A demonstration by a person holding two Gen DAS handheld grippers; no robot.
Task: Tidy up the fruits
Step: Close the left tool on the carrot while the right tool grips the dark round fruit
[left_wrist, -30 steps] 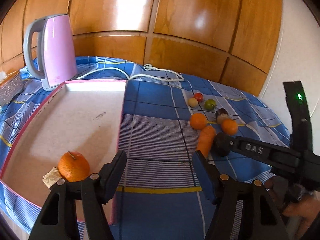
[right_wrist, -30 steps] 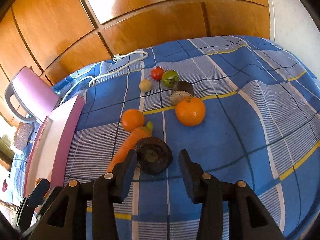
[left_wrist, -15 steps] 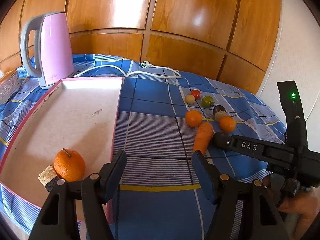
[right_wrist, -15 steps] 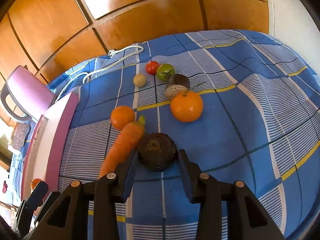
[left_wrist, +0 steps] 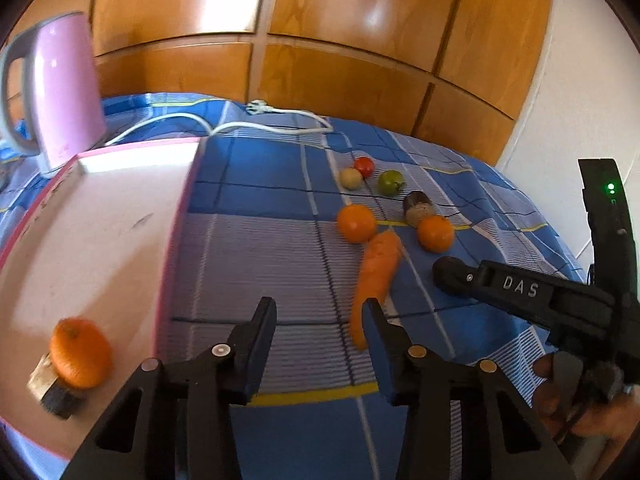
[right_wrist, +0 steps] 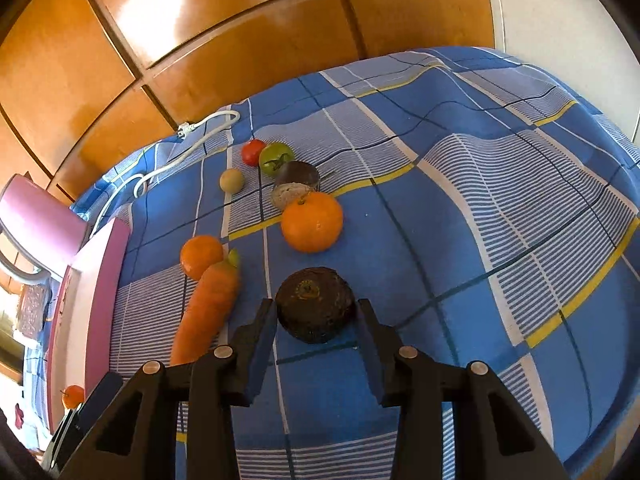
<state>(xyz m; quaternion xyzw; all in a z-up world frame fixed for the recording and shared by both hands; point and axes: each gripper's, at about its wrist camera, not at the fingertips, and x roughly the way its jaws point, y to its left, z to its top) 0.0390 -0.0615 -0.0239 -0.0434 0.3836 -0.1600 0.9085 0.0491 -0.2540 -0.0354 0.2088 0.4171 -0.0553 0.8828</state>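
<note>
In the right wrist view my right gripper (right_wrist: 316,314) is shut on a dark brown round fruit (right_wrist: 315,304), which rests on the blue checked cloth with a pad against each side. A carrot (right_wrist: 204,308) lies just to its left, touching a small orange (right_wrist: 201,256). A larger orange (right_wrist: 312,222) sits behind. My left gripper (left_wrist: 318,316) hovers over the cloth, its jaws closing with nothing between them. The carrot's (left_wrist: 376,276) near tip shows beside the right finger (left_wrist: 374,328). One orange (left_wrist: 80,352) lies in the pink tray (left_wrist: 176,216).
A red tomato (left_wrist: 364,166), a green tomato (left_wrist: 391,182), a pale ball (left_wrist: 351,178) and a cut dark fruit (left_wrist: 418,208) lie farther back. A pink kettle (left_wrist: 60,92) and its white cord (left_wrist: 260,120) stand behind the tray. A brown block (left_wrist: 48,388) lies by the tray's orange.
My left gripper's jaws have narrowed and it has shifted right toward the carrot. My right gripper moved forward and closed in around the dark fruit.
</note>
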